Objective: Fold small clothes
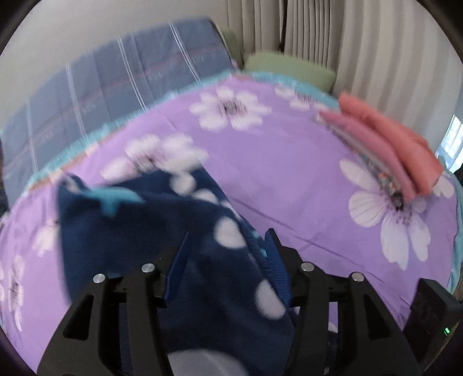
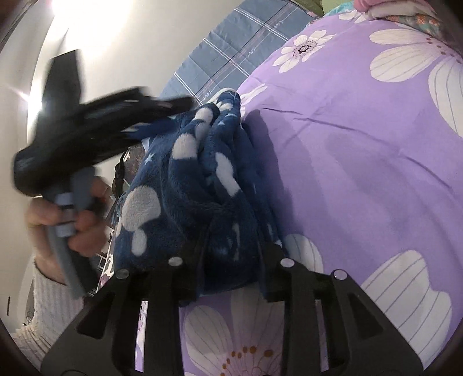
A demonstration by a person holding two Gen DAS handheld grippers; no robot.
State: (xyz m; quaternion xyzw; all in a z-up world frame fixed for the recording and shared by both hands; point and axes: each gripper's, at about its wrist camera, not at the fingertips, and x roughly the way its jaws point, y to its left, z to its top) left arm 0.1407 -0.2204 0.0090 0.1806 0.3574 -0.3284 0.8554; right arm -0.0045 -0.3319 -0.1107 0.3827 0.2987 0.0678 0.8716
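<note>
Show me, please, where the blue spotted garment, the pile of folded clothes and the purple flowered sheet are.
blue spotted garment (image 2: 185,185), right wrist view, on its bunched fleece middle.
pile of folded clothes (image 1: 399,150), left wrist view, on the top pink piece.
purple flowered sheet (image 1: 289,173), left wrist view, on a bare purple patch.

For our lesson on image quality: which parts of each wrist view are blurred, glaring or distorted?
Left wrist view: motion blur smears the navy spotted garment and the pink folded stack; fisheye bends the purple floral sheet. Right wrist view: glare on the wall, the left gripper is streaked, the garment and sheet are sharper.
</note>
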